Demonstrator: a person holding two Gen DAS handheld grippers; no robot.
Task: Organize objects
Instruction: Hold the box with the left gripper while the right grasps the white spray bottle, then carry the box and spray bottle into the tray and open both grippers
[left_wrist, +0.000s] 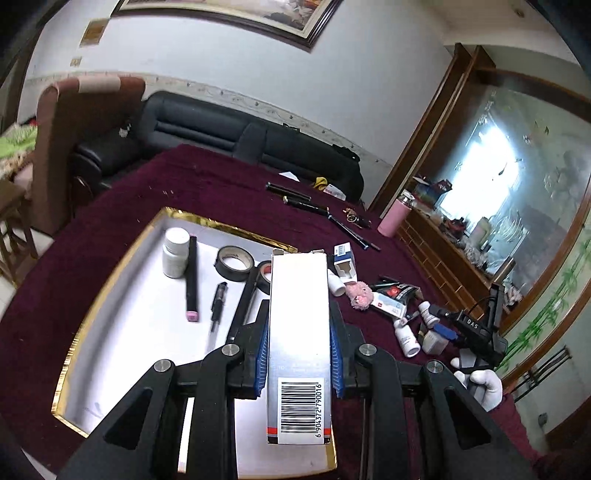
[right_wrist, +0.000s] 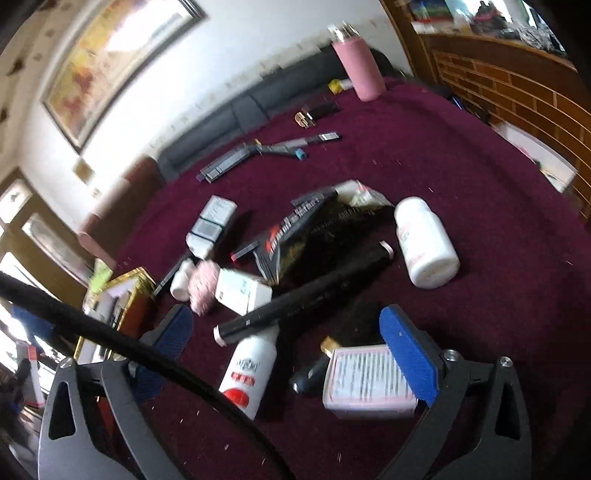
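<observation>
The left gripper (left_wrist: 299, 354) is clamped on a tall white-and-silver cardboard box (left_wrist: 298, 332), blue pads pressed to both long sides. The box's near end carries a barcode numbered 6 904372 790016 and a thin red stripe; other print on it is too faint to read. The box is held above the right edge of a shallow white tray with a gold foil rim (left_wrist: 110, 266).

In the tray lie a white plastic bottle (left_wrist: 176, 252), a black marker with a pink end (left_wrist: 191, 278), a black pen (left_wrist: 218, 304) and a roll of black tape (left_wrist: 235, 263).

The right gripper (right_wrist: 291, 343) stands wide apart and holds nothing — it hovers over a clutter of items on the cloth: a white squeeze bottle with red label (right_wrist: 248, 373), a flat clear case with a printed pink-edged label (right_wrist: 369, 382), a long black marker (right_wrist: 295, 299) and a white pill bottle lying on its side (right_wrist: 424, 243). This view is blurred; their labels cannot be read.

A black device beside the right gripper reads "DAS" (left_wrist: 472, 325).

Surface: a dark maroon cloth-covered table (left_wrist: 207, 184). Room: a black leather sofa (left_wrist: 221, 129) behind it, a framed painting (left_wrist: 236, 14) on the white wall, a pink flask (left_wrist: 395, 216) at the table's far corner.
</observation>
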